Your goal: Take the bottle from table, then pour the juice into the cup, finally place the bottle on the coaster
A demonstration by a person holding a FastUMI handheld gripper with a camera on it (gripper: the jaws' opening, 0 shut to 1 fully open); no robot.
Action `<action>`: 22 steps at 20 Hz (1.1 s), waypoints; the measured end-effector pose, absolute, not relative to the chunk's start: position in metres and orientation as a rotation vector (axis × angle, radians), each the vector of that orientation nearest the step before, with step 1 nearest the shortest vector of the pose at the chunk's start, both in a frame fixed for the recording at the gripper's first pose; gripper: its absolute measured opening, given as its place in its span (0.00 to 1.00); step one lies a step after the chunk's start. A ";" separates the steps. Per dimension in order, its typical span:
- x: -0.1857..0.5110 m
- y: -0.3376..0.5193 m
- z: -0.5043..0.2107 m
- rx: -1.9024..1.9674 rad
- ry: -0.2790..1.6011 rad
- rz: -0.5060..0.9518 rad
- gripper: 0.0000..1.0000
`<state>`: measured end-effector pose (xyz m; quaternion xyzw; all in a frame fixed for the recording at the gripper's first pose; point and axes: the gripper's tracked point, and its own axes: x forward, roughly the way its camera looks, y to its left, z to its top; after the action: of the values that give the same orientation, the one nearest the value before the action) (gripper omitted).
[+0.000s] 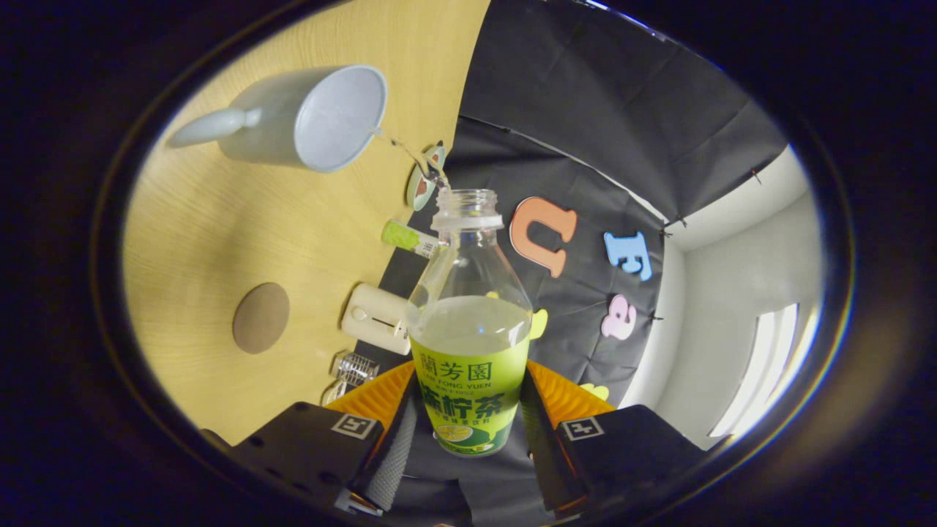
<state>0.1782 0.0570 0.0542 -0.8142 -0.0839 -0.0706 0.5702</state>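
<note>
Bottle, capless and clear with a green label, sits clamped in the claw, one finger pressing each side of the label. It is tipped over, so the worktop appears as a wall beside it. From the bottle's mouth a thin stream of juice runs into the one pale cup, which stands on the worktop beyond the mouth, handle turned away from the bottle. Roughly half the juice remains. To pour well, I judge, hold the tilt steady and keep the mouth lined up with the cup's rim, since the stream lands close to its edge. One round brown coaster lies on the worktop beside the bottle's body, well apart from the cup. One bottle, one cup, one coaster.
</note>
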 end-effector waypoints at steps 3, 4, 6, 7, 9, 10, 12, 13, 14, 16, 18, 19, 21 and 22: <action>0.177 0.060 0.059 -1.928 -0.207 -0.173 0.77; 0.177 0.060 0.060 -1.933 -0.211 -0.174 0.77; 0.174 0.060 0.066 -1.942 -0.220 -0.182 0.77; 0.174 0.061 0.068 -1.946 -0.224 -0.184 0.77; 0.176 0.062 0.071 -1.956 -0.231 -0.189 0.77; 0.176 0.062 0.074 -1.963 -0.237 -0.191 0.77; 0.172 0.063 0.077 -1.977 -0.246 -0.197 0.77; 0.171 0.064 0.077 -1.980 -0.250 -0.195 0.77; 0.171 0.064 0.078 -1.978 -0.252 -0.197 0.77; 0.169 0.067 0.081 -1.994 -0.267 -0.206 0.77; 0.166 0.071 0.086 -2.013 -0.288 -0.216 0.77; 0.167 0.072 0.087 -2.017 -0.292 -0.216 0.77; 0.167 0.074 0.089 -2.029 -0.300 -0.221 0.77; 0.167 0.075 0.090 -2.030 -0.303 -0.221 0.77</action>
<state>0.1668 0.0746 0.0903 -0.8442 -0.1260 -0.0920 0.5128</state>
